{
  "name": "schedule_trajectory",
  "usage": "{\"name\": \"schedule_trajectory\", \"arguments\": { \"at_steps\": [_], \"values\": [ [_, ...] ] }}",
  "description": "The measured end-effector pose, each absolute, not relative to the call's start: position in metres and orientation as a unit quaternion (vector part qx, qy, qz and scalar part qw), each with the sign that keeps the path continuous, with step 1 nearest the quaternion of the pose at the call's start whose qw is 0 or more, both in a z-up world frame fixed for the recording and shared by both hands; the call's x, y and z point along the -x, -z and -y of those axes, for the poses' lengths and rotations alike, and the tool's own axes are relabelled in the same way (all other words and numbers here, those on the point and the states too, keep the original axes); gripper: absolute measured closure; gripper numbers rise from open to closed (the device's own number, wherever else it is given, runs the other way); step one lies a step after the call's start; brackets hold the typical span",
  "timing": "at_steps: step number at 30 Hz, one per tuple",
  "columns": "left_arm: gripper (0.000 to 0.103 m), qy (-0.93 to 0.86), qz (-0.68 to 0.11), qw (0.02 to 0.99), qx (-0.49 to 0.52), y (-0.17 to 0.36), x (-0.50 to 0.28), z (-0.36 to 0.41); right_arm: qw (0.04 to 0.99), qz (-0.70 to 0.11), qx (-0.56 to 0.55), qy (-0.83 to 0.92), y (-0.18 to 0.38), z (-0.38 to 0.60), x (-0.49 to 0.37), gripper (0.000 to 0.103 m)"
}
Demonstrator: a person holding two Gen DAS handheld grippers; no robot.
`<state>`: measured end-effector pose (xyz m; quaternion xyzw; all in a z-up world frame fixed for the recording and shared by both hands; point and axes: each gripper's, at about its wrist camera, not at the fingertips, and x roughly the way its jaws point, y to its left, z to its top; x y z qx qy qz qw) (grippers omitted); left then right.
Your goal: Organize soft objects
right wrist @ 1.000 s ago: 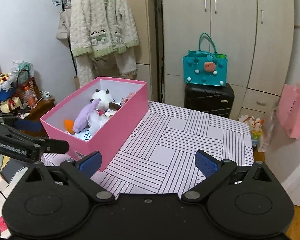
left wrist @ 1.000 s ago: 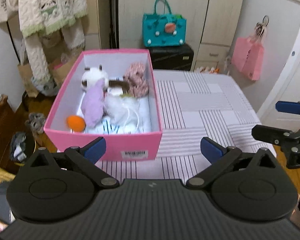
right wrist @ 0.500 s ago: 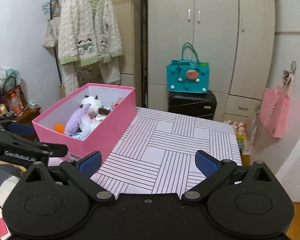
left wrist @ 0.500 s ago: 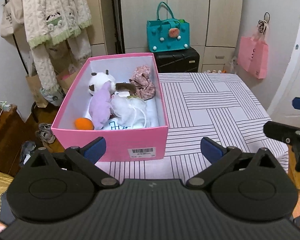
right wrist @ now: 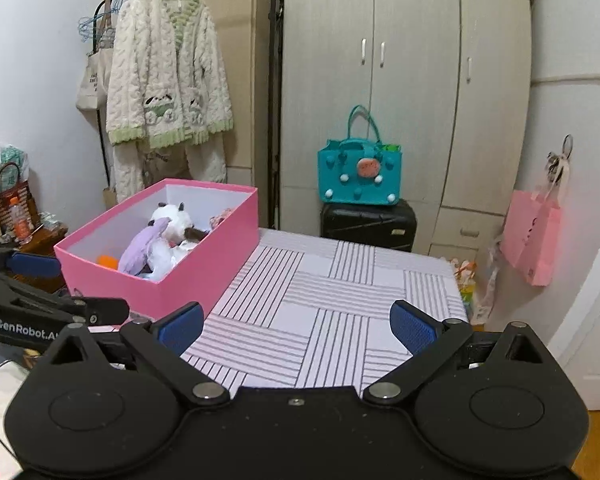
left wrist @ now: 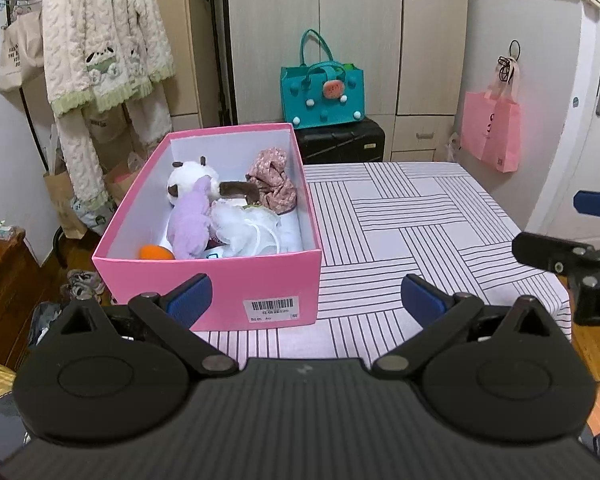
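Task looks about done: soft items all sit inside the pink rectangular cardboard box (left wrist: 236, 280) at the left near part of the striped-cloth table (left wrist: 412, 216) — white-and-brown panda plush (left wrist: 188, 178), lilac plush (left wrist: 190, 220), pink floral fabric scrunchie (left wrist: 272, 180), white mesh bath pouf (left wrist: 246, 228), small orange ball (left wrist: 156, 253). No loose soft item shows on the cloth, so nothing obvious is left, as far as visible. Left gripper (left wrist: 306, 296) hovers at the near table edge, jaws spread wide, holding nothing. Right gripper (right wrist: 296, 326) likewise wide apart and empty, right of the box. Around: teal felt handbag (right wrist: 358, 176) on black suitcase (right wrist: 368, 222), pink tote bag (right wrist: 534, 236) hung far right, cream knitted cardigan (right wrist: 168, 72) on rack far left. Nothing blocks the box.
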<state>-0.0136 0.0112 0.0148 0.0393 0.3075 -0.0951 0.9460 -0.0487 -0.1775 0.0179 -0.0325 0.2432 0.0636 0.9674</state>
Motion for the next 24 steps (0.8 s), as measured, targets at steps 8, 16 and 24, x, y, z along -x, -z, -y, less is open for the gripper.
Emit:
{"name": "schedule_trajectory", "arguments": {
  "at_steps": [8, 16, 24],
  "values": [
    [0.001, 0.095, -0.302, 0.948, -0.029, -0.01, 0.014, -0.013, 0.972, -0.226, 0.032, -0.048, -0.019, 0.181, 0.056, 0.002],
    [0.001, 0.086, -0.296, 0.951, -0.029, -0.008, 0.016, -0.015, 0.974, -0.216, 0.052, -0.029, -0.012, 0.179, 0.059, 0.002],
    [0.0, 0.072, -0.274, 0.959, -0.034, -0.009, 0.021, -0.016, 0.977, -0.209, 0.045, -0.022, -0.008, 0.18, 0.06, 0.002]
  ]
}}
